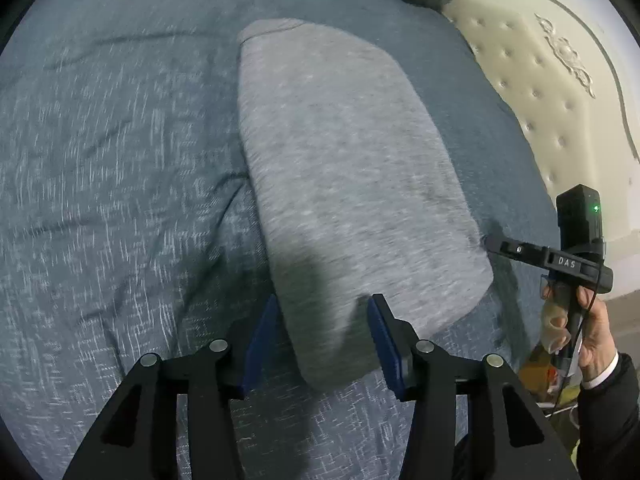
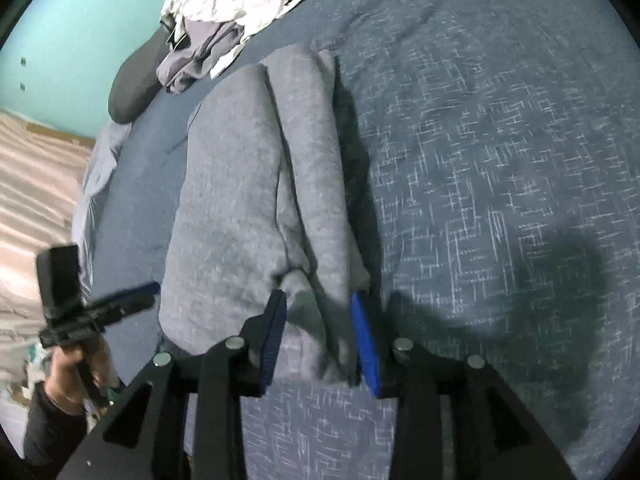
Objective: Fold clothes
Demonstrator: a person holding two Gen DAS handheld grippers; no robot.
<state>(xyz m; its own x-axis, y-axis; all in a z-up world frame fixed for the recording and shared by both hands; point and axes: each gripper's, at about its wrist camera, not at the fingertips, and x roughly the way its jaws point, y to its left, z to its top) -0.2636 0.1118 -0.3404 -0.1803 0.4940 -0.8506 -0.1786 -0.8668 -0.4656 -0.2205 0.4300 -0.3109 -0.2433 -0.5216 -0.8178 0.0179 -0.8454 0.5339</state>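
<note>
A grey garment lies folded lengthwise into a long strip on the blue bedspread. My left gripper is open and straddles the strip's near left corner, with a blue pad on each side. In the right wrist view the grey garment shows stacked lengthwise folds. My right gripper is shut on the thick right-hand fold at its near end, and cloth fills the gap between the pads. The right gripper also shows at the strip's right edge, held by a hand.
A heap of white and grey clothes lies at the far end of the bed beside a dark pillow. A cream tufted headboard borders the bed. The left gripper and its hand hang over the bed's edge.
</note>
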